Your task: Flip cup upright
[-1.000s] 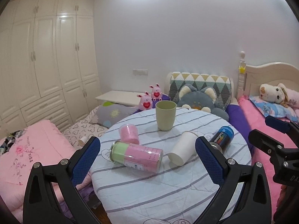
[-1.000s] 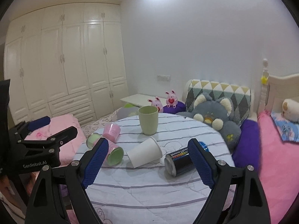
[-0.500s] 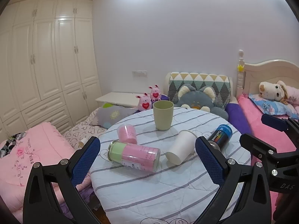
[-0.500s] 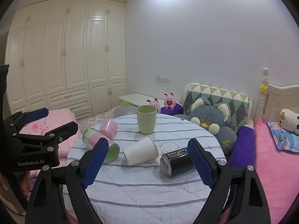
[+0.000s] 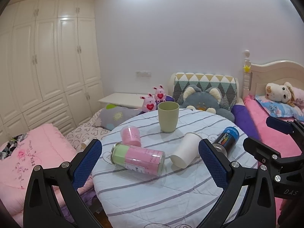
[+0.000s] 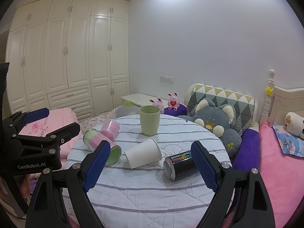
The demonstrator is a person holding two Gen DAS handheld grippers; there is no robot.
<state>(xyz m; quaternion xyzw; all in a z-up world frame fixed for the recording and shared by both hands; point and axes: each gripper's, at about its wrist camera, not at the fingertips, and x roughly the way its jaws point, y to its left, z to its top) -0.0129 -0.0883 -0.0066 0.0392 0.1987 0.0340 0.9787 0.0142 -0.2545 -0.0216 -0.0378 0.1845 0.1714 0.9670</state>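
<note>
We see the white paper cup [image 5: 185, 151] lying on its side near the middle of the round table [image 5: 152, 193] with its striped quilted cover, tapered, plain, its closed base toward us in the left wrist view and its rimmed mouth pointing away toward the upright pale green plastic cup [image 5: 168, 116] behind it. In the right wrist view the white paper cup [image 6: 142, 153] sits between the toppled pink-and-green labelled jar [image 6: 91, 140] and the black can on its side [image 6: 179, 164], touching neither that we can tell. Our left tool [image 5: 150, 166] is released, jaws spread wide and holding nothing, short of the table edge. Our right tool [image 6: 150, 166] is likewise spread and bare, framing the cup and can.
</note>
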